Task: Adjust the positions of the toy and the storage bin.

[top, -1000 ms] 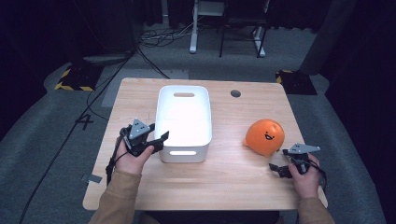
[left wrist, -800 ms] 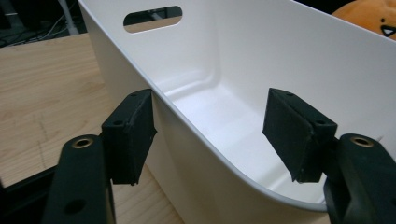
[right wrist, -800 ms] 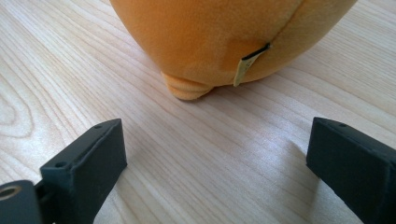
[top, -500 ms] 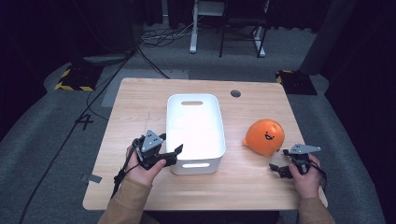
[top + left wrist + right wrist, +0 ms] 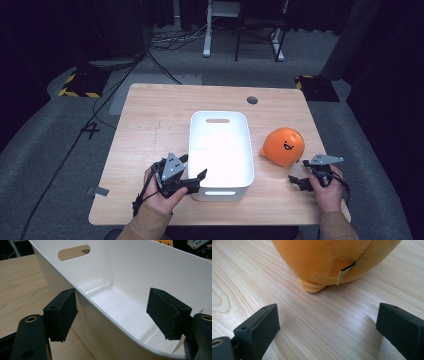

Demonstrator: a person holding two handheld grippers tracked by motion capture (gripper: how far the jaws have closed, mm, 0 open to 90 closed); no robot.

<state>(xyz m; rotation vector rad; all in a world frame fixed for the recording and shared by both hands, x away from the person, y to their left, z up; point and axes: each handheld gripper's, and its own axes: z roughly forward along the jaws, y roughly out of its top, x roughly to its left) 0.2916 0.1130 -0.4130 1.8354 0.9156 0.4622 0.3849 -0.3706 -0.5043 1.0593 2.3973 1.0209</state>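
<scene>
Both grippers (image 5: pixel 192 179) (image 5: pixel 299 181) agape, table-level

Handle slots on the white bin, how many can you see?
2. One slot is in the far end wall of the white bin, also seen in the left gripper view. The other is in the near end wall, beside the left gripper.

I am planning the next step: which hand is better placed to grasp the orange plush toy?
Right. The right tongs are open, near the orange plush toy; the left tongs straddle the white bin's wall.
</scene>
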